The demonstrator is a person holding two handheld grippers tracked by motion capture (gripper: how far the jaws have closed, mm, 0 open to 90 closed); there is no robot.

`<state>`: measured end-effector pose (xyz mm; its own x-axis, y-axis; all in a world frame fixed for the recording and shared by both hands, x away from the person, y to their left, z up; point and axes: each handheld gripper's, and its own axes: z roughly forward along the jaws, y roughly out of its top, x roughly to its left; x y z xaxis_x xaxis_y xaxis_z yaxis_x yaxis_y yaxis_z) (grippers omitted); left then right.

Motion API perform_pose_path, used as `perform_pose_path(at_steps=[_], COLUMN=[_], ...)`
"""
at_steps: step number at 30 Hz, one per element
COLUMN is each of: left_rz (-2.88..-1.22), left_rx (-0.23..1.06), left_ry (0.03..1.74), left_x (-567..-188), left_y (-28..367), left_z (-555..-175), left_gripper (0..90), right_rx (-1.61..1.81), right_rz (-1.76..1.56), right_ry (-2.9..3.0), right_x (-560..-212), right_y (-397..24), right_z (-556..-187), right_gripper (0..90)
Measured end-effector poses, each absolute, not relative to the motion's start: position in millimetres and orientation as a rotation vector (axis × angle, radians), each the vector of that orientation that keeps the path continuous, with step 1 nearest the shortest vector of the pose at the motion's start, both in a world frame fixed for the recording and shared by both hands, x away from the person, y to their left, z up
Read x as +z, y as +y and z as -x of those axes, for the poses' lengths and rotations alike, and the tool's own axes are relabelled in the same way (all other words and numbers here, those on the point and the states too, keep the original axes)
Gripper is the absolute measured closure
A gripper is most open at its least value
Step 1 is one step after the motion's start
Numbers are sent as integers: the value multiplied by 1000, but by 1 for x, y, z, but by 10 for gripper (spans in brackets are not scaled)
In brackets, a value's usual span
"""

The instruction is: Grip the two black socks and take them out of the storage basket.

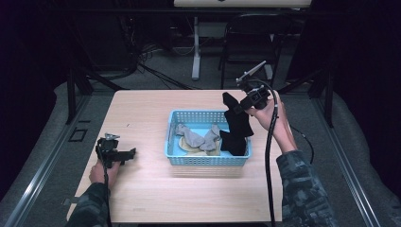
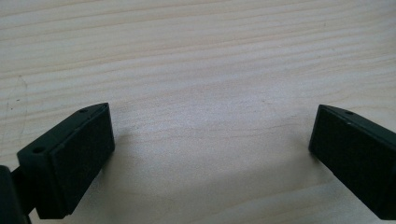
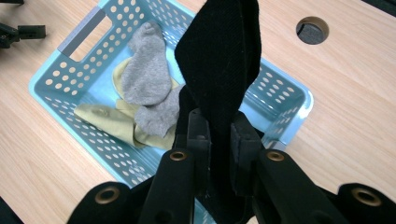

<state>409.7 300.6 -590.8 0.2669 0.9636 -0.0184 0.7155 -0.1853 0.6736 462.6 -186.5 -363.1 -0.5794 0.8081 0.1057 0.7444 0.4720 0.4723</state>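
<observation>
Nearest the person, the left hand-held gripper (image 1: 128, 153) lies low on the desk (image 1: 142, 198), well left of the basket (image 1: 208, 160). Its jaws are spread wide with only bare wood between them, as the left gripper view shows (image 2: 210, 140).

Past it, mid-desk, sits the blue perforated basket (image 3: 51, 79). Inside lie two grey socks (image 1: 197, 137) on top of a yellowish one (image 1: 195, 148); the right gripper view shows them bunched toward one side (image 3: 149, 79).

Over the basket's right end, the right hand-held gripper (image 1: 238, 108) is raised, its jaws pressed together on a black sock (image 1: 236, 125). In the right gripper view the pinch (image 3: 219, 140) sits partway along the sock (image 3: 219, 56), with cloth on both sides of the jaws. The sock's long axis runs nearly upright: one end pokes up above the jaws, the longer part hangs down, and its lower end is in the basket's right corner.

Beyond the desk stand a chair (image 1: 250, 42) and a table leg (image 1: 196, 47) on the floor.
</observation>
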Motion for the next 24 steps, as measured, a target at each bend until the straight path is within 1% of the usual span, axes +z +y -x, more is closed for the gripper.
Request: perform_pose_path(at_steps=[12, 24], left_rz=[-1972, -1972], left_rx=[564, 564], left_ry=[1511, 1511], left_x=[-591, -591], left_y=[301, 301], left_z=[-410, -410], left_gripper=[2, 2], right_rx=[711, 703], right_rz=[-1397, -1466], right_ry=[2535, 2469], right_x=[-347, -341], right_y=[-208, -247], right_z=[-456, -447], right_gripper=[812, 812])
